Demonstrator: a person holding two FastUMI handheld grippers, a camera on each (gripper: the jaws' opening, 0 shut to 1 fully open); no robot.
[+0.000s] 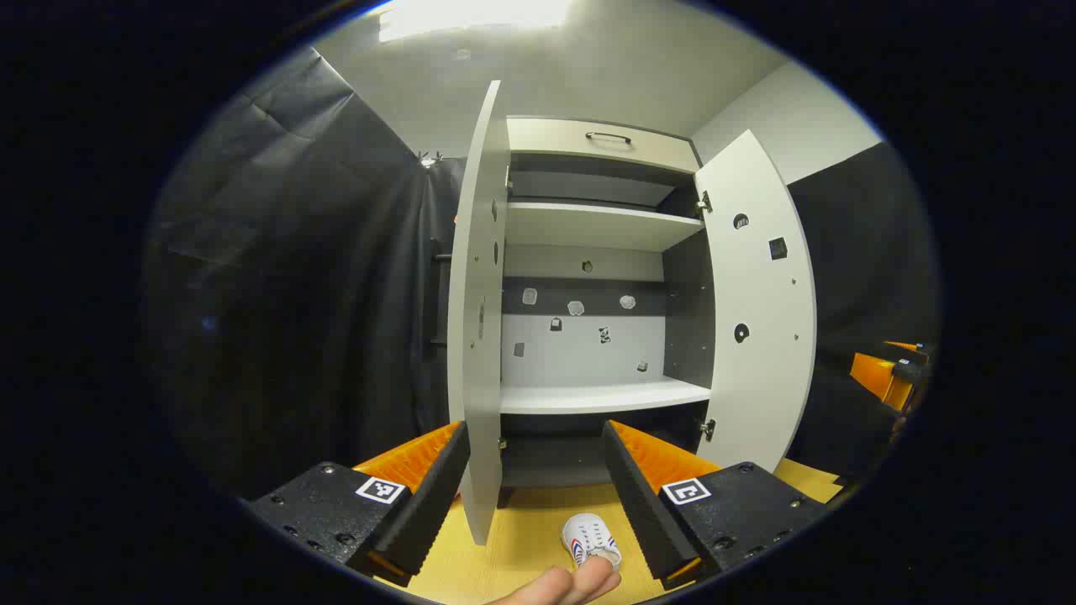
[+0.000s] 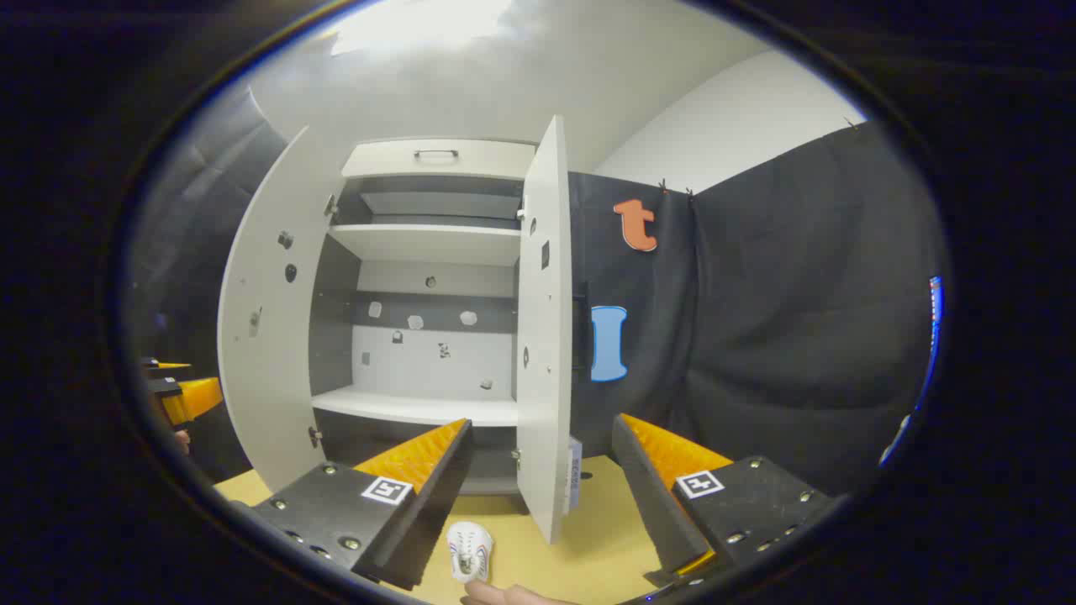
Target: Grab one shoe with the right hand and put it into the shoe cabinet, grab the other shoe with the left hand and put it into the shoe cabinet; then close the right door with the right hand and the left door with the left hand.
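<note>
A booth hung with black cloth [image 1: 294, 277] under a pale ceiling held a light wooden tabletop [image 1: 521, 529], and on it stood the shoe cabinet [image 1: 588, 252], white, with a drawer at the top and two bare shelves inside. Both doors stood wide open: the left door [image 1: 475, 319] was seen nearly edge-on in the left gripper view, the right door [image 1: 761, 311] swung out to the far side.

The left gripper [image 1: 534, 470] hung in front of the cabinet with its fingers well apart and nothing between them. Just below them a small white shoe [image 1: 590, 539] lay on the tabletop, and a fingertip [image 1: 580, 581] of a person's hand seemed to touch its near end, though the view's edge was too distorted to be sure.

In the right gripper view the right gripper [image 2: 542, 470] also hung with its fingers spread and empty, the edge of the right door between them farther off. A white shoe [image 2: 468, 550] lay on the tabletop near its left finger, with a finger just beside it. The other gripper showed at that view's left margin, beside the left door.
</note>
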